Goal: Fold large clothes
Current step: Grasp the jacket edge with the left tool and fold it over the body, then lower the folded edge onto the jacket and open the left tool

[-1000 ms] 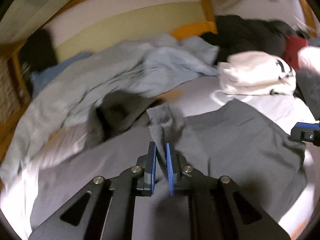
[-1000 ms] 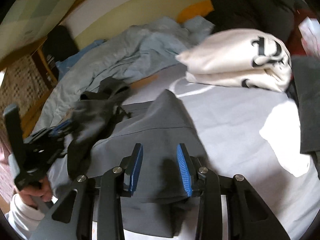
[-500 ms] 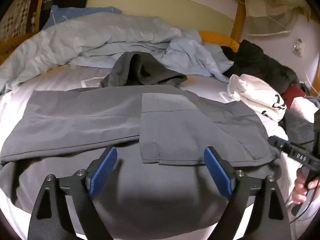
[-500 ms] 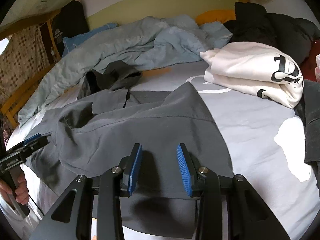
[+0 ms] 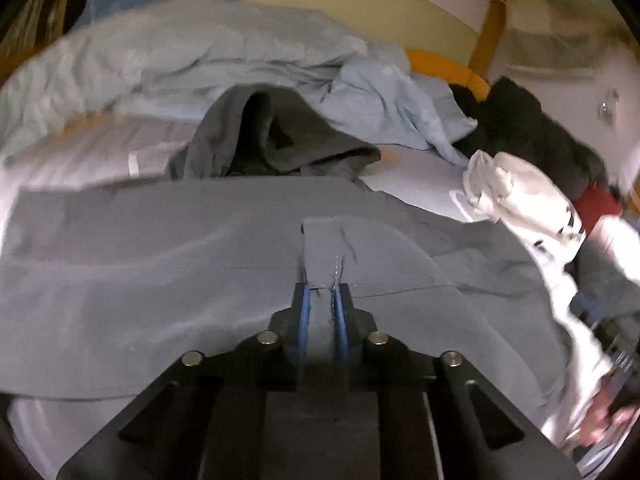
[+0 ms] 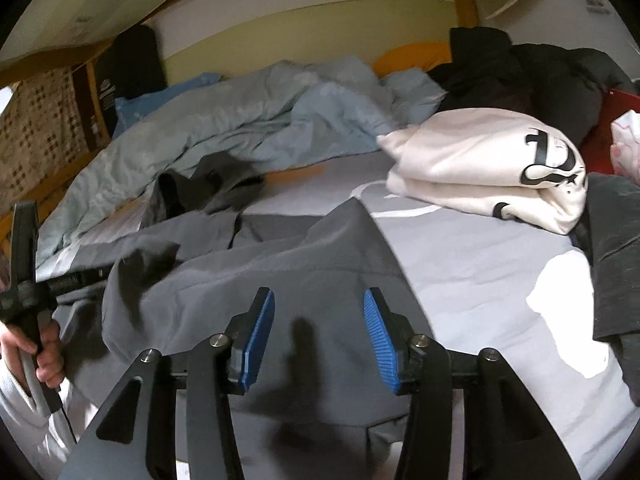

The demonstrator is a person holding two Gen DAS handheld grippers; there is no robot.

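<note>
The left gripper [image 5: 322, 308], open half a second ago, has clamped a pleat of the grey garment [image 5: 160, 272] at frame centre (spread across the bed). The right gripper [image 6: 318, 340] has just widened, empty above the cloth; a fold likely follows.

The room is dim, lit warmly from overhead. Both views bend strongly at the edges, with black corners around the round picture. The left wrist view is smeared by motion: the pale blue duvet [image 5: 208, 60] and the white folded top [image 5: 520, 200] lose their outlines. The right wrist view is sharper. There a bright patch glares on the bed sheet [image 6: 568, 320], and shadows fall on the grey garment [image 6: 304, 280].
</note>
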